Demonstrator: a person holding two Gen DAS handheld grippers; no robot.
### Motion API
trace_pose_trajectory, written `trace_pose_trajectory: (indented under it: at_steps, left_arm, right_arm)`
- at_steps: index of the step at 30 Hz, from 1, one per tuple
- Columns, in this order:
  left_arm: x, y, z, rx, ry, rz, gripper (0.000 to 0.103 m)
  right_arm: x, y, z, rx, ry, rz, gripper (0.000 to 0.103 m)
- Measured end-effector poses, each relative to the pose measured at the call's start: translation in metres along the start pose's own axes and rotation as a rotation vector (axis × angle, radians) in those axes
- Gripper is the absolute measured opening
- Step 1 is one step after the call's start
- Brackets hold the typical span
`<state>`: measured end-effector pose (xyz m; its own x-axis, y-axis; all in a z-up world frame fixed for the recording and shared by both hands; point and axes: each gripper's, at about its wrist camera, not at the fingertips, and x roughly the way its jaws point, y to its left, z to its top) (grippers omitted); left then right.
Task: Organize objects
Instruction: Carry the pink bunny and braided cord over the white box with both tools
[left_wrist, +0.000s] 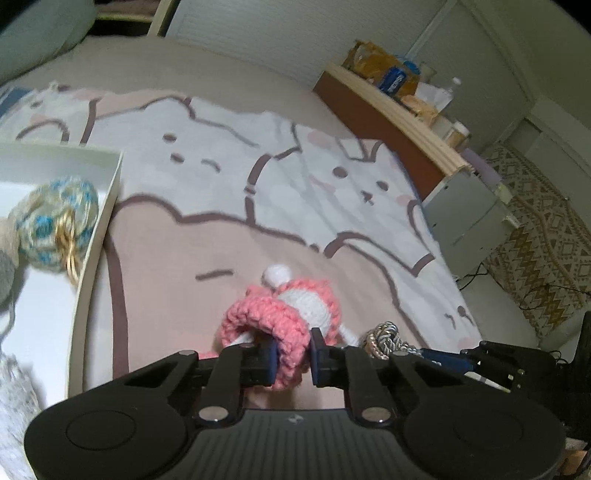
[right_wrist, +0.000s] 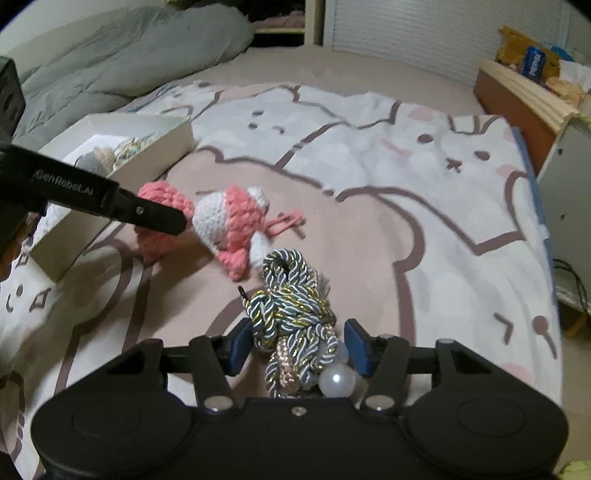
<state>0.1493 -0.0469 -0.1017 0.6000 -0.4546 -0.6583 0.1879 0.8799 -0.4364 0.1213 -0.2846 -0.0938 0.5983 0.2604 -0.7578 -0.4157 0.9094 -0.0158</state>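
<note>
Soft pink cartoon-animal blanket (right_wrist: 369, 229) is covering the bed. On it, a white cardboard box (right_wrist: 162, 147) is holding a fuzzy blue-and-cream yarn ball (left_wrist: 59, 221). Nearby, the left gripper (left_wrist: 291, 352) is squeezing a pink-and-white knitted doll (right_wrist: 221, 225). The right gripper (right_wrist: 295, 347) is sitting wide apart around a twisty grey-and-gold rope knot (right_wrist: 295, 314) with a shiny white bead (right_wrist: 337, 380).

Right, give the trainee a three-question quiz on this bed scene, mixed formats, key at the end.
1. True or false: the left hand-held gripper has its fingers on either side of the pink crochet toy.
2. Which item lies between the open fingers of the right hand-held gripper?
A. knotted cord charm
B. a book
C. a spoon
3. Fill in: the blue-patterned crochet ball lies inside the white ____.

Key: 1 true; 2 A; 3 box.
</note>
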Motion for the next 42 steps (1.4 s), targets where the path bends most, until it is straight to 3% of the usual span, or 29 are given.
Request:
trace_pose_trajectory:
  at_steps: [11, 25, 42]
  left_arm:
    - [-0.039, -0.010, 0.017, 0.041, -0.121, -0.025, 0.015]
    - [-0.090, 0.020, 0.042, -0.029, -0.275, 0.006, 0.015]
    - [-0.165, 0.124, 0.070, -0.215, -0.515, 0.218, 0.015]
  right_arm:
    - [-0.032, -0.010, 0.017, 0.115, -0.111, -0.037, 0.053]
    - [-0.038, 0.027, 0.058, 0.062, -0.166, -0.047, 0.053]
    - [-0.008, 0.119, 0.148, 0.056, -0.224, 0.029, 0.053]
